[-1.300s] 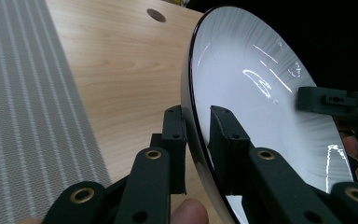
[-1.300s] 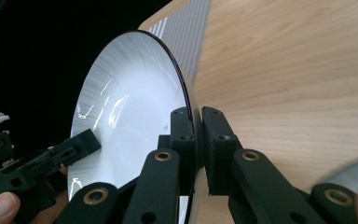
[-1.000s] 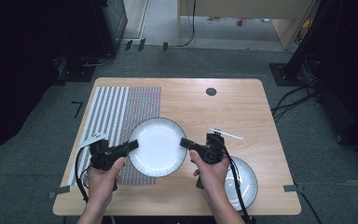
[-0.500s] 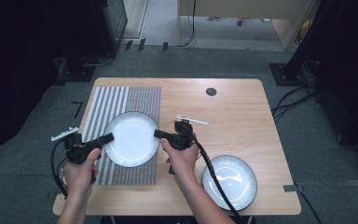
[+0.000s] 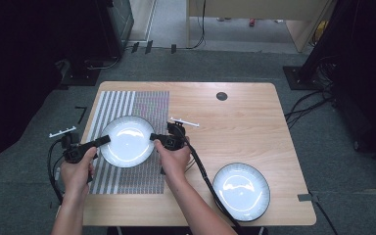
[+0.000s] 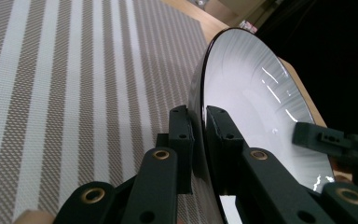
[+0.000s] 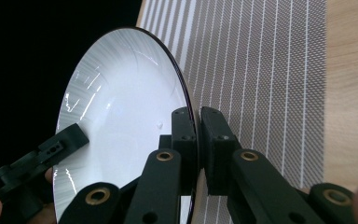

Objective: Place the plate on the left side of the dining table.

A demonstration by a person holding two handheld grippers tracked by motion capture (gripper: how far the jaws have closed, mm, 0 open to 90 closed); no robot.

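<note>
1. The round white plate with a thin dark rim (image 5: 126, 141) is held between the two tongs above the striped grey-and-white woven placemat (image 5: 122, 181), which lies on the left part of the light wooden desk (image 5: 245, 122).
2. The left tongs (image 5: 105, 140) pinch the plate's left rim. In the left gripper view, the two black jaws are pressed onto the plate (image 6: 261, 93) edge, one on each face.
3. The right tongs (image 5: 154, 137) pinch the plate's right rim. In the right gripper view, the jaws clamp the plate (image 7: 121, 102) edge in the same manner, with the placemat (image 7: 270, 70) behind it.
4. Each gripper view shows the opposite tongs at the far rim of the plate.
5. In both gripper views the plate's rim stands close to upright in the picture.
6. A second round white plate with a dark rim (image 5: 241, 191) rests on the desk near its front right corner, well apart from the held plate.
7. A small dark round disc (image 5: 221, 96) sits near the far edge of the desk.
</note>
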